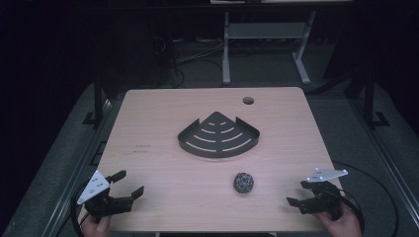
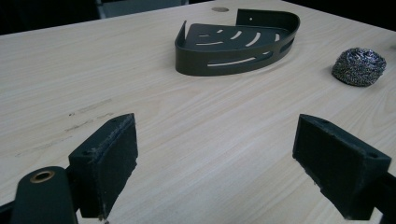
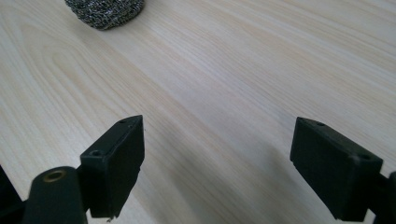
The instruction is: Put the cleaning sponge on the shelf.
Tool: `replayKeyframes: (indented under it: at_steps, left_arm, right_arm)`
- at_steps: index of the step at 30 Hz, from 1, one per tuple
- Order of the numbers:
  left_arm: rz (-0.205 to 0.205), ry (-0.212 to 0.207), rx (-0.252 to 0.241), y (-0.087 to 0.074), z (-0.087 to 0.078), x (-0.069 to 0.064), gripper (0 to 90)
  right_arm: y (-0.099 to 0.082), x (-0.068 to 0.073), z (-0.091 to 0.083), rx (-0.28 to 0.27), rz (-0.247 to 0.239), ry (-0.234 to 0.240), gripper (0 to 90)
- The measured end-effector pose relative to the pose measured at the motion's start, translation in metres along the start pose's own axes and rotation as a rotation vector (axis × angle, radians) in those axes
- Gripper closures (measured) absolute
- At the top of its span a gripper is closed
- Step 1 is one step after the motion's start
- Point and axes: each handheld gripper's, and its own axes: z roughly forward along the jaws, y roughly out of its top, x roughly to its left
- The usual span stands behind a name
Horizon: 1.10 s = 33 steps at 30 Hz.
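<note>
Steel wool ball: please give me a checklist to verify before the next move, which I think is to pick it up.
1. Steel wool ball lies free on the table, nothing on it: ok.
2. Right hand-held gripper has its jaws wide apart and empty: ok.
3. Left hand-held gripper is open and empty too: ok.
4. Path from the right hand-held gripper to the ball is bare wood: ok.
5. Corner shelf tray is empty and stands apart from the ball: ok.
6. Whether the open jaws are wide enough for the ball: cannot tell.
</note>
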Motion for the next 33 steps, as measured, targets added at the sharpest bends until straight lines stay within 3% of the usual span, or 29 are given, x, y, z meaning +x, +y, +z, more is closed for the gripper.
replayKeyframes:
  at_steps: [26, 33]
  left_arm:
    - [0.008, -0.009, 0.004, 0.000, 0.001, -0.003, 13.3]
    - [-0.001, -0.008, -0.008, 0.000, -0.002, -0.001, 13.3]
  right_arm:
    - [0.017, 0.025, 0.017, 0.034, -0.086, 0.043, 17.2]
    - [0.027, 0.039, 0.027, 0.056, -0.129, 0.067, 17.5]
